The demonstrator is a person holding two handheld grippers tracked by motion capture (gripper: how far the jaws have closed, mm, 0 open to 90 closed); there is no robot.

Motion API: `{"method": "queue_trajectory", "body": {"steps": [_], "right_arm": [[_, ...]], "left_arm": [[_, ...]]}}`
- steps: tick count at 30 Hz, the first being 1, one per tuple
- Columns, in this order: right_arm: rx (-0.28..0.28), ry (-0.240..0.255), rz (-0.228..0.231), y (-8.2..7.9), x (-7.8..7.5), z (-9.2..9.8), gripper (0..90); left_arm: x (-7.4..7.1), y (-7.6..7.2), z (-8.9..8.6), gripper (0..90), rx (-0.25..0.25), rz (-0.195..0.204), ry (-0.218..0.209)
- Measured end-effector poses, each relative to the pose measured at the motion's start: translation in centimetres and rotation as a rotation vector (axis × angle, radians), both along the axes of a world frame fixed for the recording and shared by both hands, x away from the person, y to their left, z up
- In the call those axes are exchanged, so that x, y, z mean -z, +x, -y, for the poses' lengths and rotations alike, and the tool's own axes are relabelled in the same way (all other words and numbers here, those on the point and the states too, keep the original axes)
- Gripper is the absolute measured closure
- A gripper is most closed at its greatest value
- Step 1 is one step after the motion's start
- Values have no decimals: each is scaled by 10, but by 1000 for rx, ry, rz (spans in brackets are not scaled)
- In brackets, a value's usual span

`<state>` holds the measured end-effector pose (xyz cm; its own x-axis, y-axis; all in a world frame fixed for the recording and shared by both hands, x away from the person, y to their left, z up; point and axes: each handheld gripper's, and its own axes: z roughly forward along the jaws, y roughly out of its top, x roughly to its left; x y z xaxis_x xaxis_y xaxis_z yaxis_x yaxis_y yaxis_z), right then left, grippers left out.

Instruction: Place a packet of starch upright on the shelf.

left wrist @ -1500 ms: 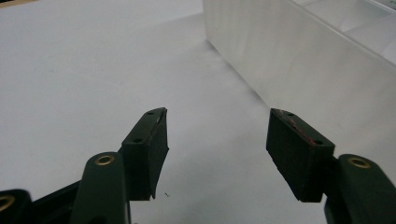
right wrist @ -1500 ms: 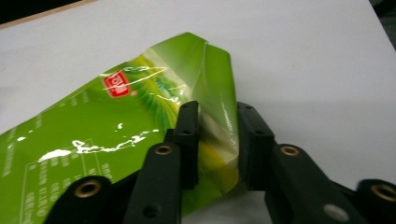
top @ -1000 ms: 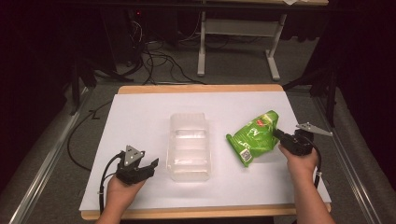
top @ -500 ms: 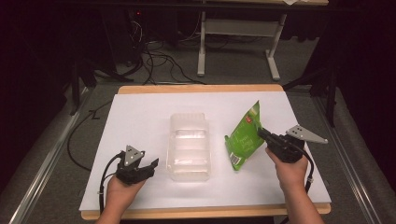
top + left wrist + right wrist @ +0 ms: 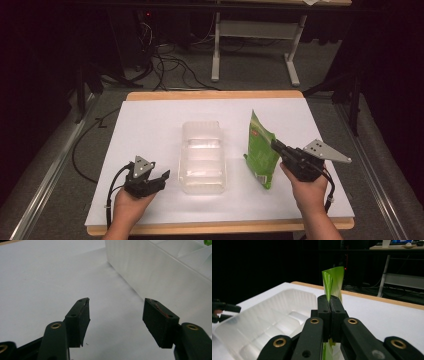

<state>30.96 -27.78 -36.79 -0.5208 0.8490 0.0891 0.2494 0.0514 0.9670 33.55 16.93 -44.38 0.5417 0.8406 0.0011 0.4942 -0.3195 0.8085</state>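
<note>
- The right gripper has its fingers pressed together on a green pouch, pinching it at the side edge.
- The pouch stands up on end, its top corner high and its lower end close to the white worktop; whether it touches the surface I cannot tell.
- In the right gripper view the pouch sticks straight up out of the closed fingers, its top curled over.
- A clear plastic tray sits in the middle of the worktop, just to the left of the pouch and apart from it.
- The left gripper rests low on the worktop near the tray's front left corner, its fingers spread wide with nothing between them.
- In the left gripper view the tray's frosted wall runs just beyond the open fingers, not touching them.
</note>
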Motion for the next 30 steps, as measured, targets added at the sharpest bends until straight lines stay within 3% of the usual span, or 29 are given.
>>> {"method": "queue_trajectory", "body": {"steps": [2,7,9,12,16,19,25,30], "right_arm": [[9,-17,4,-6,1,0,885],[5,0,6,-7,4,0,870],[0,-1,8,-6,6,0,816],[16,-24,-48,2,14,-2,665],[23,-29,-127,13,29,0,692],[26,-53,-128,13,32,-1,695],[17,-40,-139,10,34,-2,717],[64,-95,-146,6,39,-2,854]], "left_arm": [[0,0,0,390,1,-2,2],[1,-1,1,389,9,-8,5],[1,0,1,389,14,-10,7],[1,0,2,388,19,-15,10],[1,0,3,388,24,-17,11],[2,0,2,388,26,-17,15],[1,-1,2,387,25,-16,14],[1,-1,2,387,25,-17,14]]}}
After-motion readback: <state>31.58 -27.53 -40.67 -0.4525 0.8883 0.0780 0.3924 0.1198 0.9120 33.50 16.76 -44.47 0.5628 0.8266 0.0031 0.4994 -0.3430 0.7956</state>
